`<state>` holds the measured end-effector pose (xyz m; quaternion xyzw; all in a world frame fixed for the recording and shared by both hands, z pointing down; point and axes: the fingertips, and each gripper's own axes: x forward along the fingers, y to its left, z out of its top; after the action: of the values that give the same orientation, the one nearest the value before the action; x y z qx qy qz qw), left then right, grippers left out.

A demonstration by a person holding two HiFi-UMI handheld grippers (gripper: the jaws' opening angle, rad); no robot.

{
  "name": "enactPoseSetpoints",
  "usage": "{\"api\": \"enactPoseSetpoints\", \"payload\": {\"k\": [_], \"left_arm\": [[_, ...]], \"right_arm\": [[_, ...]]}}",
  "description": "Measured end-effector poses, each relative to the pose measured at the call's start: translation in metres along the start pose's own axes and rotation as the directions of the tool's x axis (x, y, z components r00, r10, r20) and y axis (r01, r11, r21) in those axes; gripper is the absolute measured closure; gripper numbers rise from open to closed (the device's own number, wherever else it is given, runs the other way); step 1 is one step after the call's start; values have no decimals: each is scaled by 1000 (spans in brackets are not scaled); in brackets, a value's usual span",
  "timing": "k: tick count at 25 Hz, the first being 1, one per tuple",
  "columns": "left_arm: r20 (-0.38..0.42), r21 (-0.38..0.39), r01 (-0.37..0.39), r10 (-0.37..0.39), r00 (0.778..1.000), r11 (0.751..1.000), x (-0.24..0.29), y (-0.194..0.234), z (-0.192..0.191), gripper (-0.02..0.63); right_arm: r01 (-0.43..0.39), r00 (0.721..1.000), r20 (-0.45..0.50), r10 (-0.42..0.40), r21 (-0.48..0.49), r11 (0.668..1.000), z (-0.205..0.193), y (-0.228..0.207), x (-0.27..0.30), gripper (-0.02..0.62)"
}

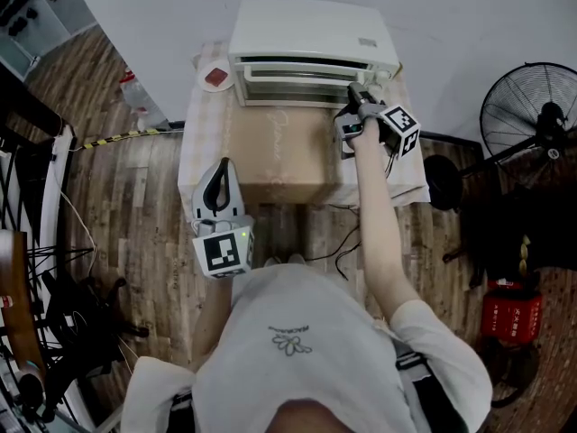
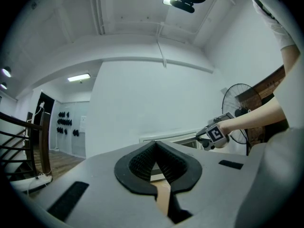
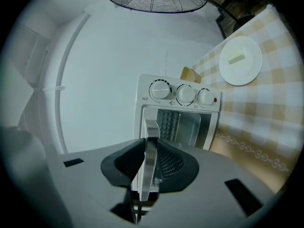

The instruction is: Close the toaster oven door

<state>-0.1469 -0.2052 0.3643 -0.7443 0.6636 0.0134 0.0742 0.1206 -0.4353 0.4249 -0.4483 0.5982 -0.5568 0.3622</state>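
Note:
The white toaster oven (image 1: 313, 39) stands at the back of a small table. Its door hangs partly open, and the rack inside shows in the right gripper view (image 3: 183, 122). My right gripper (image 1: 354, 97) is at the oven's right front, shut on the metal door handle (image 3: 151, 146), which runs between its pads. My left gripper (image 1: 216, 183) hangs low in front of the table, away from the oven. Its jaws (image 2: 155, 146) meet at the tips with nothing between them.
The table (image 1: 207, 142) wears a checked cloth. A small plate (image 1: 216, 78) with something red on it sits left of the oven. A standing fan (image 1: 532, 115) is at the right, a red canister (image 1: 512, 318) on the floor below it. Cables lie on the wood floor.

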Motion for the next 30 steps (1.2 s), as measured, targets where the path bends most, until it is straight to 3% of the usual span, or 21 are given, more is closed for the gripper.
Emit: {"api": "enactPoseSetpoints", "payload": {"k": [7, 21, 26, 30], "left_arm": [[-6, 11, -19, 19, 1000, 1000, -4, 8, -3, 591], [-14, 18, 21, -21, 1000, 1000, -6, -4, -5, 591], [-7, -7, 31, -31, 1000, 1000, -4, -6, 3, 591], [-4, -10, 35, -35, 999, 999, -1, -5, 7, 591]], "right_arm": [[22, 1000, 2, -22, -8, 1000, 5, 9, 16, 523], [27, 999, 21, -27, -9, 1000, 3, 11, 17, 523], [28, 1000, 13, -27, -77, 997, 2, 19, 10, 568], [-40, 999, 3, 42, -246, 968, -5, 50, -3, 569]]}}
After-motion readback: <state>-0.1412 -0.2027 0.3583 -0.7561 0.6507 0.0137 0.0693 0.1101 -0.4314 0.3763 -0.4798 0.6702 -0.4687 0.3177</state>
